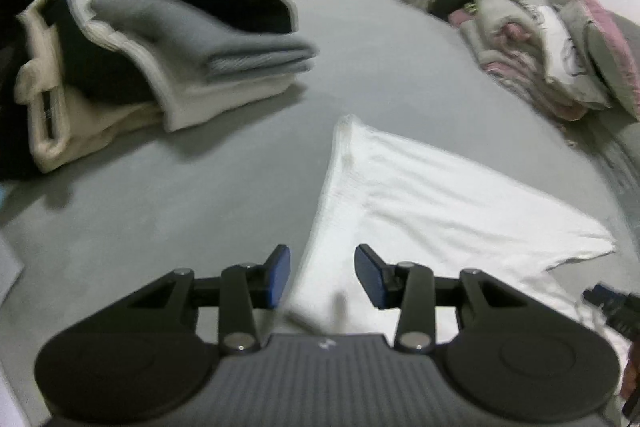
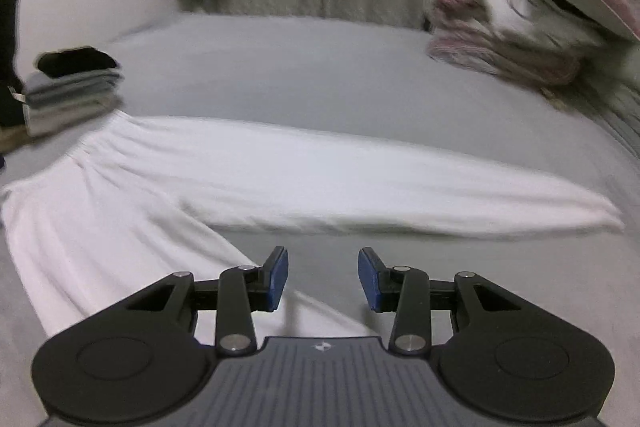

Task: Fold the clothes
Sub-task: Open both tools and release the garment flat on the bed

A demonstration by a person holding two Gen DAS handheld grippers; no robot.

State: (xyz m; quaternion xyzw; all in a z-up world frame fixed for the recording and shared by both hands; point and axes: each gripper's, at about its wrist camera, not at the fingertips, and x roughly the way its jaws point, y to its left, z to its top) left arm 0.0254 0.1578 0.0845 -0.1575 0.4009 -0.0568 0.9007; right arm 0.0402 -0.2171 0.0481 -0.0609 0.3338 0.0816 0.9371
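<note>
Both grippers, left gripper [image 1: 322, 275] and right gripper [image 2: 323, 277], hover released above white trousers [image 2: 280, 171] on the bed [image 2: 320, 75], folded stack [image 1: 168, 55] beyond the fingers.

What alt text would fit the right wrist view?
White trousers lie spread on a grey bed, and the open right hand-held gripper hovers over them, holding nothing. A stack of folded clothes sits far left, with bedding piled far right.

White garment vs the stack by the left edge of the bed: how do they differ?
The white garment lies spread out in a single layer; the stack is folded and piled. The garment is all white; the stack mixes black, grey and cream pieces. The garment sits right under both grippers; the stack sits farther off. Both rest on the grey bed.
</note>
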